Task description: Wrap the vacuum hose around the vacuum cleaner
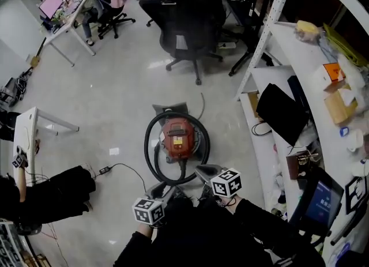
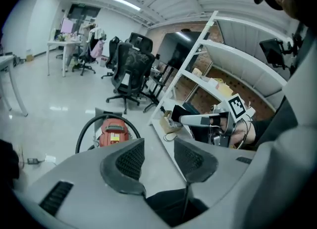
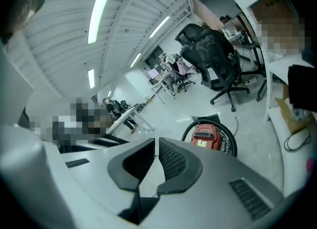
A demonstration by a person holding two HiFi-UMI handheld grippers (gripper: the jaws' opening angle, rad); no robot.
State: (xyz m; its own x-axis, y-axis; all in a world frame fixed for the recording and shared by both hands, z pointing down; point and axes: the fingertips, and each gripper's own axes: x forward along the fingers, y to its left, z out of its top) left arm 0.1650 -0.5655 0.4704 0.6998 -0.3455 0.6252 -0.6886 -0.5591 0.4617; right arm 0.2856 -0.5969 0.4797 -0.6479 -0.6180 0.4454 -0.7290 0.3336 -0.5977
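A red vacuum cleaner [image 1: 177, 139] stands on the floor in front of me, with its black hose [image 1: 151, 145] looped in a ring around the body. It also shows in the left gripper view as the vacuum cleaner [image 2: 113, 131] with the hose [image 2: 82, 135], and in the right gripper view as the vacuum cleaner [image 3: 207, 136] with the hose [image 3: 231, 143]. My left gripper [image 1: 161, 190] [image 2: 158, 156] hangs just short of the hose, its jaws apart and empty. My right gripper [image 1: 202, 171] [image 3: 156, 156] is beside it, raised off the floor, jaws together on nothing.
A black office chair [image 1: 190, 35] stands beyond the vacuum. A white shelf rack [image 1: 288, 46] with boxes and a dark screen [image 1: 281, 111] runs along the right. A thin cable [image 1: 124, 168] lies on the floor at the left, near a person in dark clothes [image 1: 55, 194] and a white table [image 1: 26, 127].
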